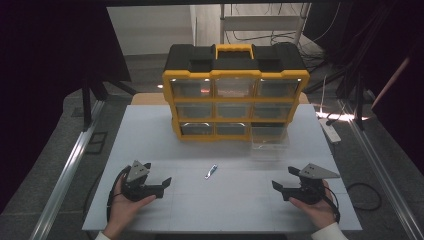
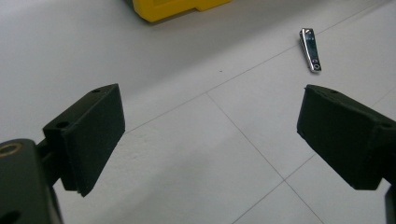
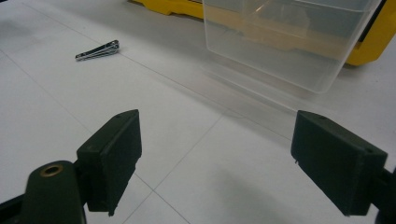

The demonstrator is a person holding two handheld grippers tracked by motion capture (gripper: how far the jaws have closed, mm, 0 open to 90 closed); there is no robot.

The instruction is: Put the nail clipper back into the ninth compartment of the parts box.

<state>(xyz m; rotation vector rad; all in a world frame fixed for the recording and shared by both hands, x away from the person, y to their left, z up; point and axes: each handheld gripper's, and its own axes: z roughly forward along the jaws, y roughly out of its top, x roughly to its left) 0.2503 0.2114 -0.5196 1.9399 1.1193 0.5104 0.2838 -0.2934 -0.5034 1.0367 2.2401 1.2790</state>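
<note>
A small metal nail clipper (image 1: 211, 171) lies flat on the white table (image 1: 150, 145), between the two hands. My left gripper (image 1: 156, 175) rests at the front left, jaws wide open and empty; in its own view the nail clipper (image 2: 310, 49) lies ahead to the upper right of my left gripper (image 2: 212, 135). My right gripper (image 1: 283, 178) sits at the front right, open and empty. Past my right gripper (image 3: 217, 158), the right gripper view has the nail clipper (image 3: 98, 50) at upper left and a clear plastic drawer (image 3: 285, 37) ahead.
A yellow and black organizer case (image 1: 235, 90) with clear drawers stands at the back middle of the table. Its bottom right drawer (image 1: 270, 142) is pulled out onto the table. A white power strip (image 1: 331, 131) lies off the right edge.
</note>
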